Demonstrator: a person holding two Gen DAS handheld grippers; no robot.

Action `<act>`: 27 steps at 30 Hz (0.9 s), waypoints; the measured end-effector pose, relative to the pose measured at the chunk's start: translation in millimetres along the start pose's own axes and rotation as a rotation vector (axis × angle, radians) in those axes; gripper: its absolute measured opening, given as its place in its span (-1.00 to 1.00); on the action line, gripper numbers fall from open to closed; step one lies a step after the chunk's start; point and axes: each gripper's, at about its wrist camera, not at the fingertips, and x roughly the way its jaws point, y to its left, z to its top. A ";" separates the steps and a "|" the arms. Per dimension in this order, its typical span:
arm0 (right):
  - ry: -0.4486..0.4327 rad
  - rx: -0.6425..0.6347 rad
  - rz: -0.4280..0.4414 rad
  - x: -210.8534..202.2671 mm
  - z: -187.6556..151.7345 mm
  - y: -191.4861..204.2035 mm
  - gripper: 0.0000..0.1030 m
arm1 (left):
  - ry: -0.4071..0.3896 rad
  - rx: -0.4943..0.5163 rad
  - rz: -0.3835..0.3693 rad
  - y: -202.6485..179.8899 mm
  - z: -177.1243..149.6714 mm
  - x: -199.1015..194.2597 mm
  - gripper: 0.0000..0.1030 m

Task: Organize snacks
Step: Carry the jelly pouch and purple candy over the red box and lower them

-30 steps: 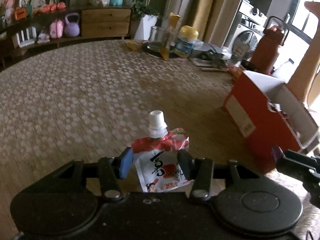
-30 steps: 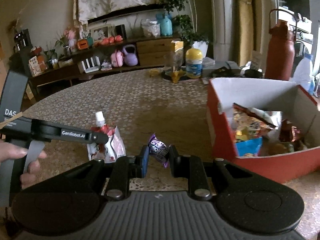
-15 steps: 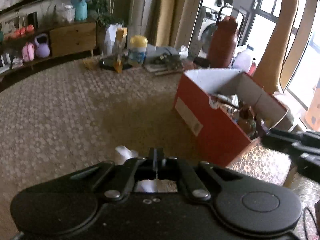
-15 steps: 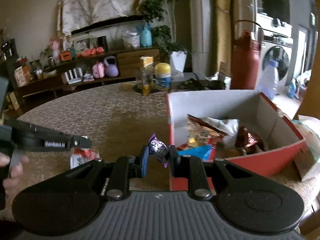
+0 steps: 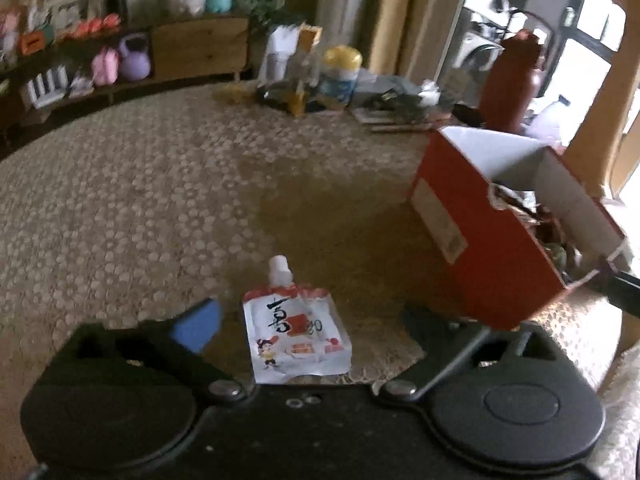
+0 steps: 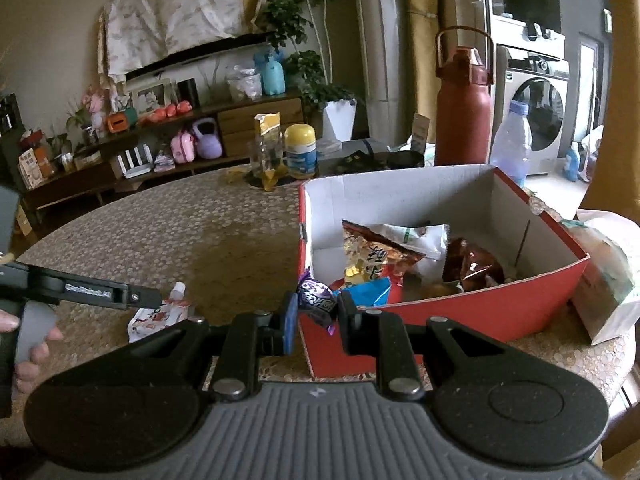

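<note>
The left gripper point(image 5: 310, 320) tilts steeply down over the surface point(image 5: 140, 208), its jaws opening wide, the blue-padded fingers point(image 5: 196, 324) spread well apart and touching nothing. Between them, in the lower middle of the left wrist frame, a spouted drink pouch point(image 5: 296, 340) lies flat on the surface, released: white with a red top band, dark lettering, a small cartoon figure and a white screw cap pointing up the frame. In the right wrist frame the same pouch shows at lower left, partly hidden behind the left gripper's black finger, and a person's hand point(image 6: 28, 340) wraps the handle at the far left edge. The right gripper point(image 6: 316, 312) points more gently downward, its fingers clenched on a purple snack wrapper point(image 6: 316, 298) held at the near corner of the red box point(image 6: 480, 308), at the frame's lower middle. The box, red outside and white inside, stands open on the surface to the right and already holds several snack bags point(image 6: 376, 256), orange, blue, white and dark red. Beyond it, in the upper right, stand a tall red flask point(image 6: 462, 112) and a clear water bottle point(image 6: 512, 140); a yellow-lidded jar point(image 6: 300, 150) sits in the upper middle, at the surface's far edge.
</note>
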 end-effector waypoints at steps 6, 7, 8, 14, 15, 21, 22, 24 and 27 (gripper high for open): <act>0.003 0.015 -0.016 -2.5 0.7 -9.3 -0.60 | 0.100 0.025 0.149 -6.3 2.7 45.3 0.99; 0.004 0.016 -0.019 -2.5 0.8 -10.3 -0.60 | 0.122 0.009 0.152 -4.3 2.5 51.4 0.99; 0.006 0.016 -0.021 -2.6 0.4 -11.3 -0.60 | 0.135 -0.001 0.151 -2.9 1.9 55.6 0.99; 0.016 0.021 -0.027 -1.5 -1.7 -16.3 -0.60 | 0.175 -0.015 0.147 -4.2 -4.6 73.8 0.69; 0.018 0.021 -0.028 -1.1 -2.5 -16.6 -0.60 | 0.180 -0.018 0.146 -4.4 -5.0 76.4 0.54; 0.022 0.024 -0.029 -0.9 -4.4 -17.1 -0.60 | 0.167 -0.024 0.144 -6.5 -7.1 78.2 0.37; 0.022 0.023 -0.029 -1.1 -4.8 -16.8 -0.60 | 0.162 -0.026 0.141 -5.9 -7.4 77.7 0.37; 0.023 0.022 -0.031 -1.3 -4.2 -17.0 -0.60 | 0.148 -0.021 0.138 -6.4 -8.3 75.5 0.34; 0.023 0.021 -0.033 -1.7 -4.1 -17.0 -0.60 | 0.139 -0.043 0.124 -7.0 -8.8 70.2 0.33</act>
